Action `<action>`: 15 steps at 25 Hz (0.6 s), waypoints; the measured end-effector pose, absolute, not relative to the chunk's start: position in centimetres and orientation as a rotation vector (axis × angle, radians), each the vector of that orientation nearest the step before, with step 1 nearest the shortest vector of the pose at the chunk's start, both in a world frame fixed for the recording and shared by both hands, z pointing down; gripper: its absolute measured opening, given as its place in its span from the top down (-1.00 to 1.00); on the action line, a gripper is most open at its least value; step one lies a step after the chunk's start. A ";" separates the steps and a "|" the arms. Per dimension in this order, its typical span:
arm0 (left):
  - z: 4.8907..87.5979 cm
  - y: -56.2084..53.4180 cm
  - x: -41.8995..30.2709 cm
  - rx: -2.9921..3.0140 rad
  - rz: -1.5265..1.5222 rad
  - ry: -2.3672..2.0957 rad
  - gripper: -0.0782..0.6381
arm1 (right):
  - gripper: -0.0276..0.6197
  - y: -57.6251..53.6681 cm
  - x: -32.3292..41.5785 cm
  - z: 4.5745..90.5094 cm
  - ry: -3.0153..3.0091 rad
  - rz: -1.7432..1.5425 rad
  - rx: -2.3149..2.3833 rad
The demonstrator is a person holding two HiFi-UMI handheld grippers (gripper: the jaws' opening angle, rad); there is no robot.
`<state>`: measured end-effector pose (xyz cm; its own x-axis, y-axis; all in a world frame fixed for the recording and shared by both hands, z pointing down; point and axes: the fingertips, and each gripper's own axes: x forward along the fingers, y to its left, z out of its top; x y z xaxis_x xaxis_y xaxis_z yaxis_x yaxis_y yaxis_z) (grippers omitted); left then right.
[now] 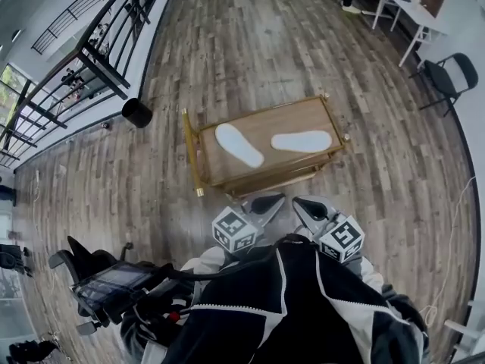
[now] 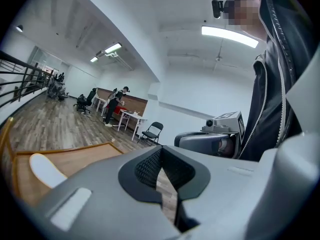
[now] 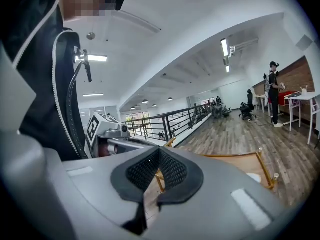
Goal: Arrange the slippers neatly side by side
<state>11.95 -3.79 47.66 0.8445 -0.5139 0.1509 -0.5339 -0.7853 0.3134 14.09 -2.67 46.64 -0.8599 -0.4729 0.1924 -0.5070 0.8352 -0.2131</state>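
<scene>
Two white slippers lie apart on a low wooden table (image 1: 267, 124) with a gold rim: one (image 1: 239, 144) slanted at the left, the other (image 1: 301, 140) nearly crosswise at the right. My left gripper (image 1: 267, 202) and right gripper (image 1: 307, 205) hover close to my body, short of the table's near edge, both shut and empty. In the left gripper view the shut gripper (image 2: 161, 160) points across the table (image 2: 75, 156), with one slipper (image 2: 45, 169) at the left. In the right gripper view the shut gripper (image 3: 159, 165) faces the table (image 3: 235, 164), where a slipper's tip (image 3: 255, 177) shows.
A black round bin (image 1: 137, 113) stands on the plank floor left of the table, near a metal railing (image 1: 91, 44). A folding chair (image 1: 447, 78) and a white table (image 1: 405, 10) are at the far right. An office chair (image 1: 106, 279) is by my left side. People stand in the distance (image 2: 115, 104).
</scene>
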 end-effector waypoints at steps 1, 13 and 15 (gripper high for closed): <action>47.6 -4.2 13.1 2.671 0.075 -0.792 0.74 | 0.91 -3.0 15.2 46.5 -2.888 0.388 0.769; 48.4 -7.6 20.5 2.600 0.085 -0.857 0.74 | 0.91 -6.5 22.5 47.7 -2.937 0.461 0.700; 48.5 -8.1 20.3 2.589 0.087 -0.873 0.74 | 0.91 -7.2 22.3 47.8 -2.939 0.473 0.678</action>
